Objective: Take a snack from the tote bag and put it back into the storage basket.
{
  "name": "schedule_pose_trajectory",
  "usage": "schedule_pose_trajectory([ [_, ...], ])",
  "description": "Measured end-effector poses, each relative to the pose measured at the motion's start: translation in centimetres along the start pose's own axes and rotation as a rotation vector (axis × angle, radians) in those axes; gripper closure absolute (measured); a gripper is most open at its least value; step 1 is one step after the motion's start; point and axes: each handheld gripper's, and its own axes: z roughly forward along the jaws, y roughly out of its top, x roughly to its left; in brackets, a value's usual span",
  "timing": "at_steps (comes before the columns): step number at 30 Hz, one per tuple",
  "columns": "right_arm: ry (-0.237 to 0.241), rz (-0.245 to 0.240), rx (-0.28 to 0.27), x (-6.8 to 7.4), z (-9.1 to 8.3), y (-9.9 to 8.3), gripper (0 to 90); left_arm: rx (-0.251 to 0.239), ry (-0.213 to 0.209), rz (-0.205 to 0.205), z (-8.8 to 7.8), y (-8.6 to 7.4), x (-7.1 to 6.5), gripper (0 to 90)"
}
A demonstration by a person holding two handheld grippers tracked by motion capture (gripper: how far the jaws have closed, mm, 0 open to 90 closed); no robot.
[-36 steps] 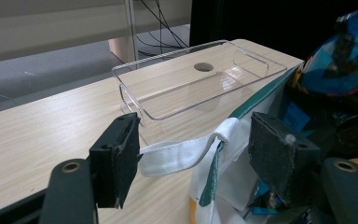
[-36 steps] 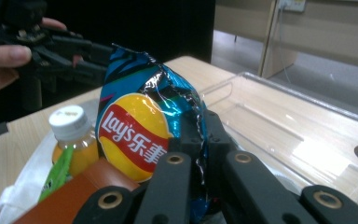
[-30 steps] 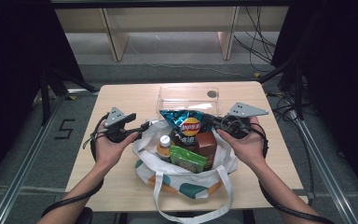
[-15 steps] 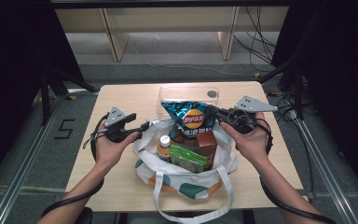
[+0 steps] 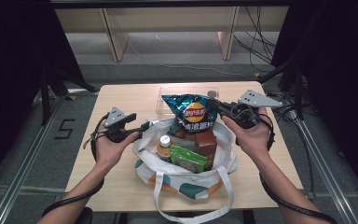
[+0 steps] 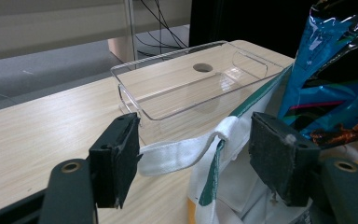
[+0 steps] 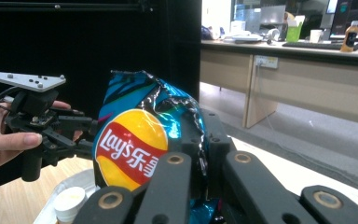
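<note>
The right tool [image 5: 220, 108] is clamped on the edge of the chip bag [image 5: 193, 114], which stands upright, half out of the tote bag [image 5: 223, 161], with the clear tray [image 5: 165, 95] just behind it on the tabletop [image 5: 121, 100], while the left tool [image 6: 193, 154], jaws apart, straddles the tote's strap [image 6: 177, 151].

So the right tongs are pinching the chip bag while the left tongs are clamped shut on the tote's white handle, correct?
Not quite. The right tongs do pinch the chip bag, but the left tongs are not clamped: the left gripper view shows the jaws standing apart, with the tote's white handle running between them and touching only one pad.
</note>
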Motion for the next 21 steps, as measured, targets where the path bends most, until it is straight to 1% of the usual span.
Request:
schedule_pose_trajectory([
  [3, -0.004, -0.006, 0.002, 0.1, 0.0, 0.4, 90.0, 0.001, 0.001, -0.003, 0.0, 0.0, 0.0, 33.1],
  [4, -0.001, 0.005, 0.006, 0.2, -0.1, 0.5, 90.0, 0.001, 0.0, -0.003, 0.0, 0.0, 0.0, 33.1],
  [5, -0.002, -0.009, -0.002, 0.1, 0.0, 0.7, 90.0, 0.001, 0.0, -0.005, 0.0, 0.0, 0.0, 33.1],
  [6, 0.002, 0.001, -0.003, 0.2, 0.0, 0.8, 90.0, 0.0, 0.0, -0.005, 0.0, 0.0, 0.0, 33.1],
  [7, -0.002, -0.01, -0.01, 0.1, -0.1, 0.9, 90.0, 0.0, 0.0, -0.003, 0.0, 0.0, 0.0, 33.1],
  [8, 0.0, -0.011, -0.016, 0.1, 0.0, 1.0, 90.0, 0.0, 0.0, -0.004, 0.0, 0.0, 0.0, 33.1],
  [9, -0.002, -0.007, -0.024, 0.2, 0.0, 1.1, 90.0, -0.001, 0.0, -0.003, 0.0, 0.0, 0.0, 33.1],
  [10, -0.006, -0.001, -0.013, 0.2, -0.1, 1.2, 90.0, -0.002, 0.0, -0.002, 0.0, 0.0, 0.0, 33.1],
  [12, -0.007, -0.01, -0.022, 0.2, -0.1, 1.4, 90.0, -0.003, 0.0, -0.004, 0.0, 0.0, 0.0, 33.1],
  [14, -0.014, -0.003, -0.025, 0.2, -0.2, 1.6, 90.0, -0.002, 0.0, -0.005, 0.0, 0.0, 0.0, 33.1],
  [15, -0.011, -0.011, -0.031, 0.1, -0.2, 1.6, 90.0, -0.002, 0.0, -0.005, 0.0, 0.0, 0.0, 33.1],
  [20, -0.01, 0.009, -0.037, 0.2, -0.3, 2.0, 90.0, -0.005, -0.002, -0.007, 0.1, 0.1, 0.0, 33.1],
  [21, -0.008, 0.002, -0.042, 0.1, -0.3, 2.1, 90.0, -0.006, -0.002, -0.007, 0.1, 0.1, 0.0, 33.1],
])
